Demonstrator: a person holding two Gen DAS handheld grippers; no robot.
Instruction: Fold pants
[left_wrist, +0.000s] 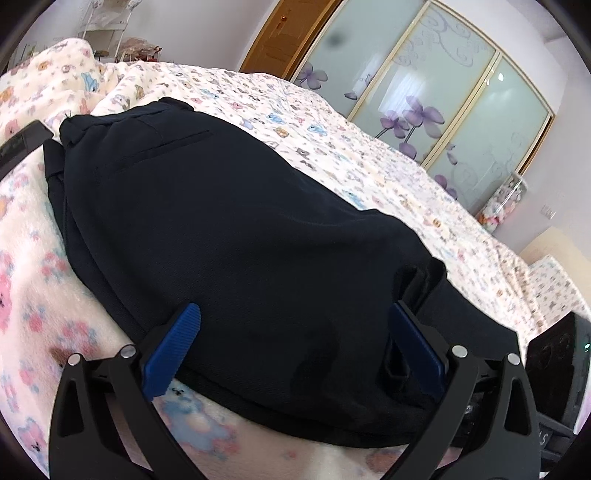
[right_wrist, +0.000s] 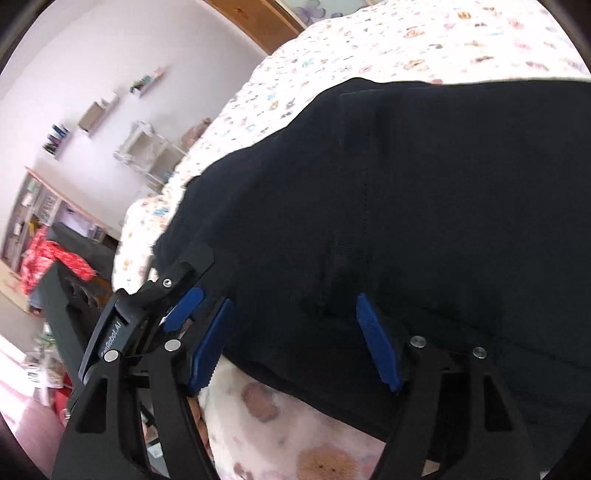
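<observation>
pants: dark navy fabric pants (left_wrist: 236, 236), folded into a thick layered bundle, lying on the bed with the pastel bear-print fleece blanket (left_wrist: 44, 280); welt pocket slit visible at the far end of the bundle
left tool: black two-finger tool with blue ribbed pads (left_wrist: 295, 350), jaws stand wide, straddling the near edge of the bundle; pads not pressing on cloth, nothing gripped
right tool: second black tool with blue ribbed pads (right_wrist: 299, 343), jaws spread wide, near edge of the pants between the pads but no pinch seen; judged not holding
key relation: bundle lies straight ahead of both tools and just below them, its long axis running away from the left tool toward the far pocket end; both tools sit at the near edge, side by side, the left tool's body showing just beside the right one in the right wrist view; neither clearly nearer
task stage: judged late, pants already doubled over; the next move likely needs a fresh pinch on the near edge or a smoothing press
risk: layers could slip apart if only the top ply is caught
writing: white lettering on the left tool's body (right_wrist: 110, 338), reads roughly "ZenRobot.AI", small and partly blurred
background: frosted sliding wardrobe doors with purple flower print (left_wrist: 424, 92); no readable text there
</observation>
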